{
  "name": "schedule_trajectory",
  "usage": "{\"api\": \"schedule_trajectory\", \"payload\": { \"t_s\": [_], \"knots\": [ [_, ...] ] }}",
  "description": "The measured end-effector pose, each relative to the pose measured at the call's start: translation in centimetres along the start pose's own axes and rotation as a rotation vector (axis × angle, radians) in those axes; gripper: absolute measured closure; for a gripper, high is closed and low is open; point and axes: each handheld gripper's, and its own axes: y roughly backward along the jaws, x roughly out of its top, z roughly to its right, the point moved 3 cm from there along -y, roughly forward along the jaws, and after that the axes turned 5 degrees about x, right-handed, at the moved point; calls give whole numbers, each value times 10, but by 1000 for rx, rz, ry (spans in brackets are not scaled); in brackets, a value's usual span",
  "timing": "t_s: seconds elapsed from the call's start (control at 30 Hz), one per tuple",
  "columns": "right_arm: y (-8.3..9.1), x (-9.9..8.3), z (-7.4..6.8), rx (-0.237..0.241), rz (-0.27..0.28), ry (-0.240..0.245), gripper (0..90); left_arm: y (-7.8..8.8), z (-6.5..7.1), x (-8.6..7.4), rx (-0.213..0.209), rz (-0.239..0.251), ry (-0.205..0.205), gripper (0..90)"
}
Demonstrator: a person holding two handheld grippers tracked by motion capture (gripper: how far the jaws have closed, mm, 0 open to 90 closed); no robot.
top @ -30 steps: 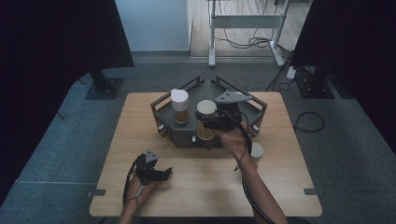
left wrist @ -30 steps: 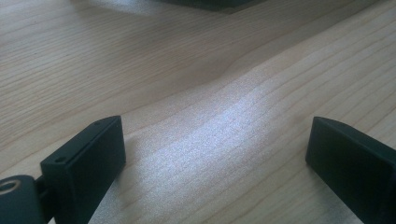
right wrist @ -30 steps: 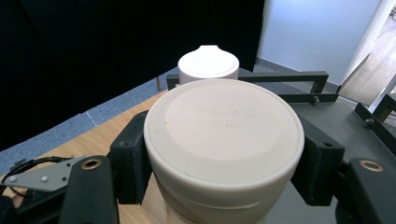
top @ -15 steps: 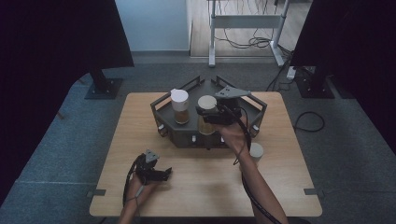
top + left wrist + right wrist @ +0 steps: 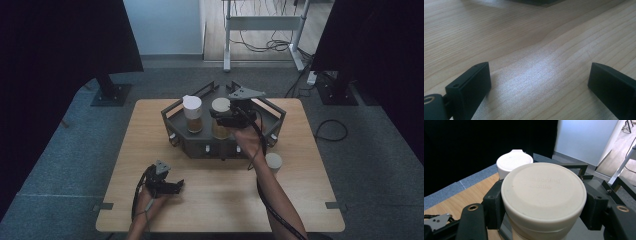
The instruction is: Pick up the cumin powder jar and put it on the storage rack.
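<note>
Jar lid [image 5: 544, 195] embossed, writing faint; right claw [image 5: 544, 207] clamps it.

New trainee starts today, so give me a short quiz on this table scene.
1. True or false: the left gripper holds a jar.
2. What is the right gripper shut on?
A. the cream lid of a jar
B. a cable
C. a spoon
3. Fill in: the loose white lid lies on the ____ beside the dark rack.

Key: 1 false, its jaws stand open over bare wood; 2 A; 3 table.
</note>
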Motion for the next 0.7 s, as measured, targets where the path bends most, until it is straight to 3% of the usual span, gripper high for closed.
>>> {"api": "schedule_trajectory", "payload": {
  "t_s": [0.7],
  "knots": [
    [-17,2,6,-15,-23,11,327,0,0,0,-6,3,-6,53]
  ]
}}
